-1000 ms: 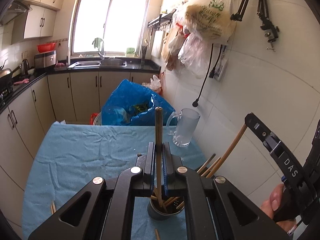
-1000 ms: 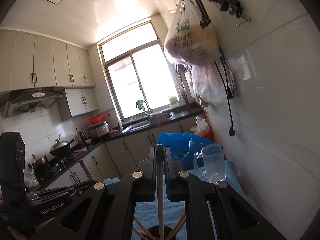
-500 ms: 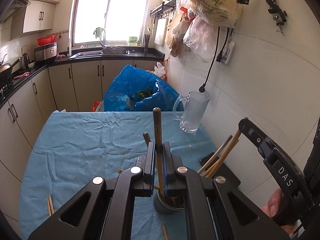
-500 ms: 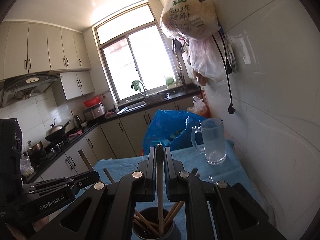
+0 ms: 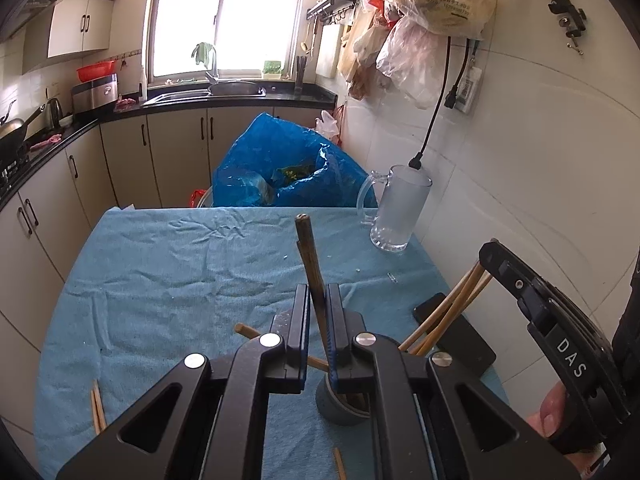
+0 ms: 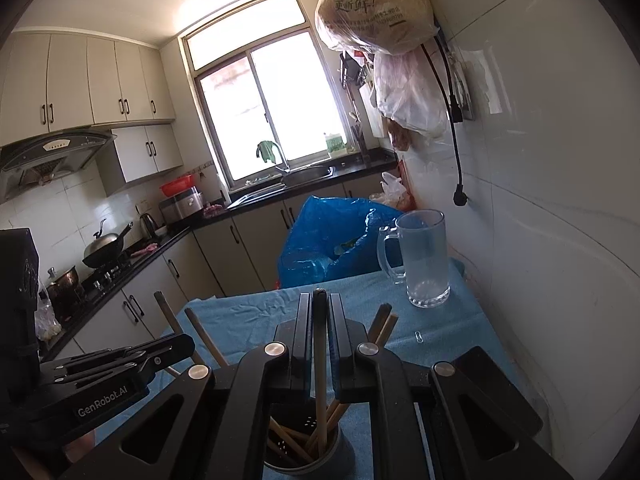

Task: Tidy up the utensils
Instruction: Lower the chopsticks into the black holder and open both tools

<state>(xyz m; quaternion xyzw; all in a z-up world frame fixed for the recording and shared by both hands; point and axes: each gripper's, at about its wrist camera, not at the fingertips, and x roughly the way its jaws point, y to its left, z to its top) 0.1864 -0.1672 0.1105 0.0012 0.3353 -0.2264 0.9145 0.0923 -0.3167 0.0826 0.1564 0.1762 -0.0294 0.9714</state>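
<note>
Chopsticks on both sides right now! The dark brown wooden chopstick [image 5: 311, 268] is pinched between the jaws of the left tool [image 5: 318, 330], standing nearly upright with its lower end dipping into the round grey utensil holder [image 5: 340, 410] on the desk [image 5: 160, 272] with its blue cloth. The right tool [image 6: 319, 344] is clenched on a pale wooden chopstick [image 6: 320, 384], its tip already down inside that same perforated holder among a fan of other sticks.

These look light, stiff and thin, probably a bit slick and prone to pivoting in the grip, so the mid-shaft hold seen here seems the sensible place; a pinch near an end would likely let them swing.

More loose sticks lie flat on the cloth at the left edge [image 5: 97, 404]. A frosted glass mug [image 5: 396, 210] stands well apart, near the wall, beside a blue plastic bag [image 5: 280, 172].

Writing: "DAS" on the right tool's body in the left view, "GenRobot.AI" on the left tool in the right view. The hanging plastic bag [image 6: 376, 4] carries green Chinese print, too curved to read fully.
</note>
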